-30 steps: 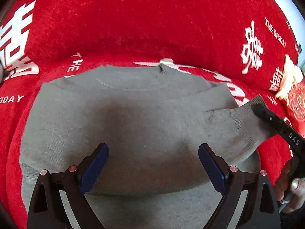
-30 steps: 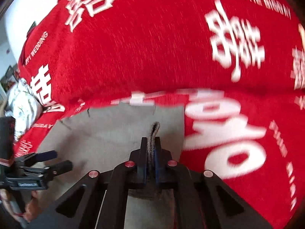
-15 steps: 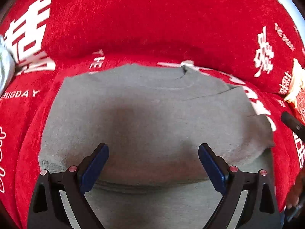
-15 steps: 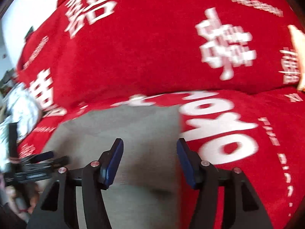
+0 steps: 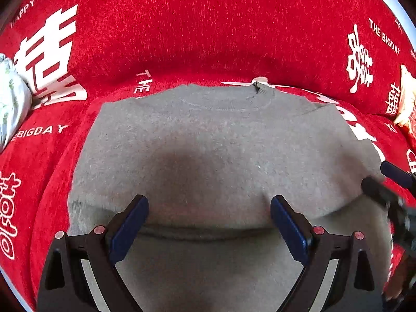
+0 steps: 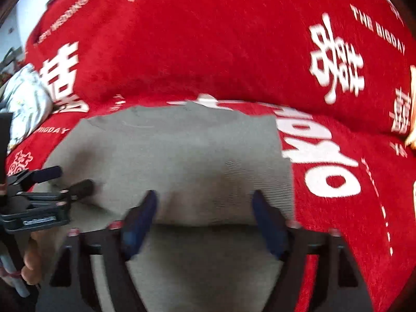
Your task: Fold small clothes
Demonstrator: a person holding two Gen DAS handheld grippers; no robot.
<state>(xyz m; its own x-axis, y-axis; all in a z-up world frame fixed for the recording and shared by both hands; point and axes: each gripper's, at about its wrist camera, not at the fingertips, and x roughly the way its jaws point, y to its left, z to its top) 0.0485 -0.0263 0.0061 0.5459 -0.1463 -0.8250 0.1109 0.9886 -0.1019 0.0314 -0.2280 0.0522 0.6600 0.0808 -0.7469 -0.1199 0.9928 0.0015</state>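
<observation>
Looking across from the left, I see a white floral bundle (image 5: 10, 104) at the left edge of the bed, then the plush red blanket (image 5: 208, 26) with its white printed characters, soft and fuzzy and likely to cling a little to anything dragged over it. Lying flat on that blanket, near the front edge of the bed, is the grey knit sweater (image 5: 221, 143), collar toward the far side, its sides already turned in so it makes a rough rectangle with a ribbed hem band crossing close to me. I judge it light, limp and slightly stretchy: it will sag wherever it is not supported and will not hold a crease by itself, so I would pinch it at the two corners of the near hem, through all the layers, rather than mid-panel. My left hand-held gripper (image 5: 209, 223) hangs over the hem with its blue pads well apart and nothing between them. My right hand-held gripper (image 6: 205, 218) is opening over the right part of the sweater, its pads clear of the knit. A cream and red object (image 5: 405, 104) sits at the right edge.
</observation>
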